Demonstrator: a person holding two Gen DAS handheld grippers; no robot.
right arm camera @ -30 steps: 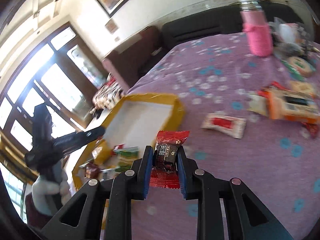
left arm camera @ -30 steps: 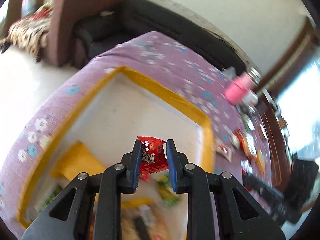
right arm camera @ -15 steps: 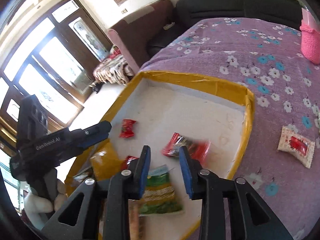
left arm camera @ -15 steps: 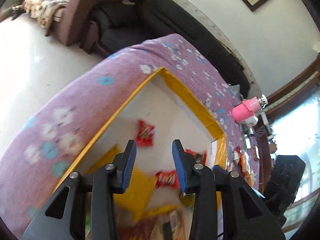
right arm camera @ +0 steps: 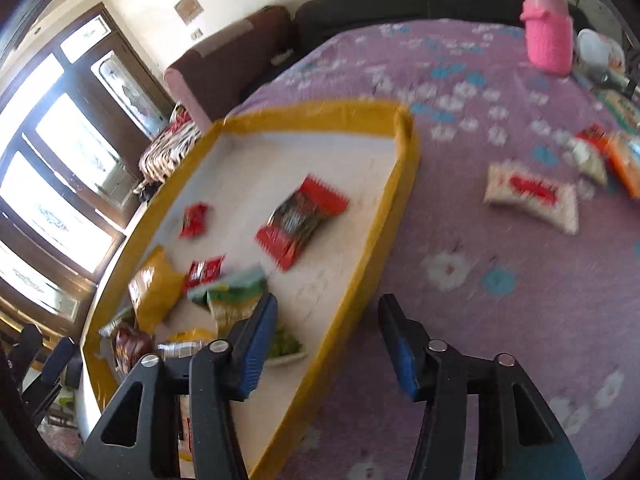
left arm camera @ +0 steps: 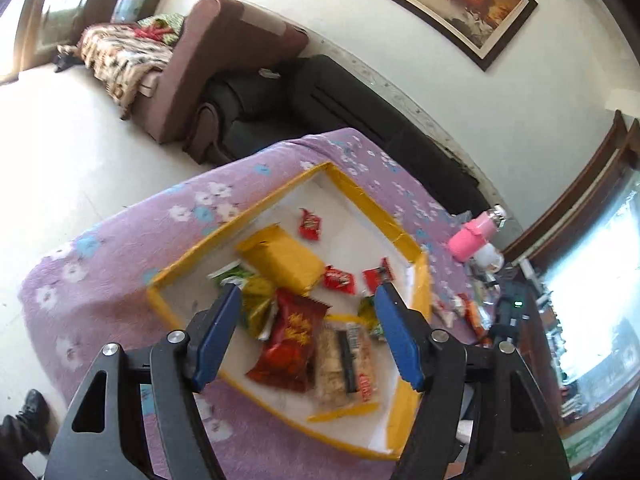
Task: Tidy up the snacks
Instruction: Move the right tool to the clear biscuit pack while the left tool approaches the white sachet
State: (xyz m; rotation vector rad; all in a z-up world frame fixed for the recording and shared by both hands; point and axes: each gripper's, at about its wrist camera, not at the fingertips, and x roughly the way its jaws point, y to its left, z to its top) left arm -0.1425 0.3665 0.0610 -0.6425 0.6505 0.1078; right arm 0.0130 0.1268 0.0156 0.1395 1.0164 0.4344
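Note:
A shallow white tray with a yellow rim (left arm camera: 362, 196) (right arm camera: 404, 168) lies on a purple flowered cloth and holds several snack packets. Among them are a small red candy (left arm camera: 310, 225) (right arm camera: 194, 220), a red-and-black packet (right arm camera: 300, 220) (left arm camera: 378, 277), a yellow bag (left arm camera: 282, 258) and a red chip bag (left arm camera: 290, 340). My left gripper (left arm camera: 308, 312) hovers above the tray's near end, jaws opening, nothing between them. My right gripper (right arm camera: 328, 332) hangs over the tray's right rim, jaws opening and empty too.
More snacks lie loose on the cloth: a white-and-red packet (right arm camera: 532, 200) and orange packets (right arm camera: 616, 156). A pink bottle (right arm camera: 548, 36) (left arm camera: 474, 234) stands at the far side. Sofas (left arm camera: 248, 92) sit beyond the table edge.
Both grippers let go of their red packets, which now lie in the tray. Both jaws widened. The left gripper pulled back from the tray; the right shifted toward the tray's right rim.

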